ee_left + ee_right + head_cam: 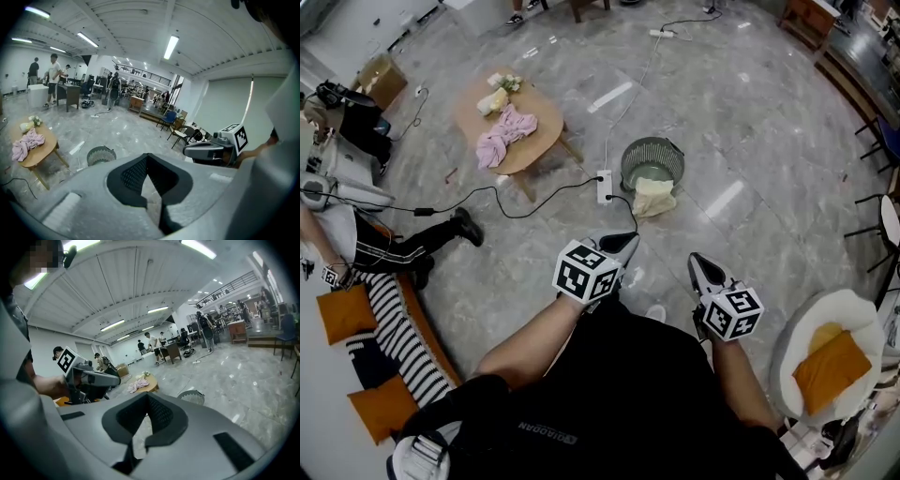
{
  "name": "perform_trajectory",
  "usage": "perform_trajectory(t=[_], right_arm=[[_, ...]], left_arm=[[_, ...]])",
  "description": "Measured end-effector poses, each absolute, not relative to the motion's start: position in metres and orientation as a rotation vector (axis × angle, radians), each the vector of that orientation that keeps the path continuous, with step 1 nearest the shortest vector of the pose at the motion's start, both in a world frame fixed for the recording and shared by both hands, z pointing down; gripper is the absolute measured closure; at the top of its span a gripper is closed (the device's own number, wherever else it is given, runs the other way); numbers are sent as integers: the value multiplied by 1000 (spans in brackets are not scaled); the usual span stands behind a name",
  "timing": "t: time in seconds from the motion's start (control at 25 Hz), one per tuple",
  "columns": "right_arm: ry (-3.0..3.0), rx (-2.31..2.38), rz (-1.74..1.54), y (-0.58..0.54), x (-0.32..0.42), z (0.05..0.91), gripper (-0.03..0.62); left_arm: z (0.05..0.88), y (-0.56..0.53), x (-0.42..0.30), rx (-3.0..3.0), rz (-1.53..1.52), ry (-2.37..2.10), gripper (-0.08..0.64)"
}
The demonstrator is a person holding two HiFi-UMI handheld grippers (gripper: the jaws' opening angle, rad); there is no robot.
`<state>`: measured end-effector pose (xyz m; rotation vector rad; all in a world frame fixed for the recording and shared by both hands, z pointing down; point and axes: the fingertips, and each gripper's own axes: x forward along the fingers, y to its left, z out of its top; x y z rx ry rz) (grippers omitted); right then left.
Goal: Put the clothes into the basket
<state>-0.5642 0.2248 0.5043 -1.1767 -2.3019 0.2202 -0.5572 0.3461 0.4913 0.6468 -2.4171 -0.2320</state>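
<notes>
pink crumpled clothes (pixel 504 134) in a heap on the round wooden table (pixel 546 120)

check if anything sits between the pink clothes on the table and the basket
Nothing tall. A white power strip and its black cable lie on the floor between the table holding the pink clothes and the basket. A pale yellow cloth lies at the basket's near side.
</notes>
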Motion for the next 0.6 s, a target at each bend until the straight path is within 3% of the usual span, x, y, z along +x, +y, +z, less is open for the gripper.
perform_trajectory(t=[0.6], right_arm=[[-2294, -1198, 223, 230, -571, 505, 578]], left_arm=[[489, 343, -562, 643, -211, -2417, 558]])
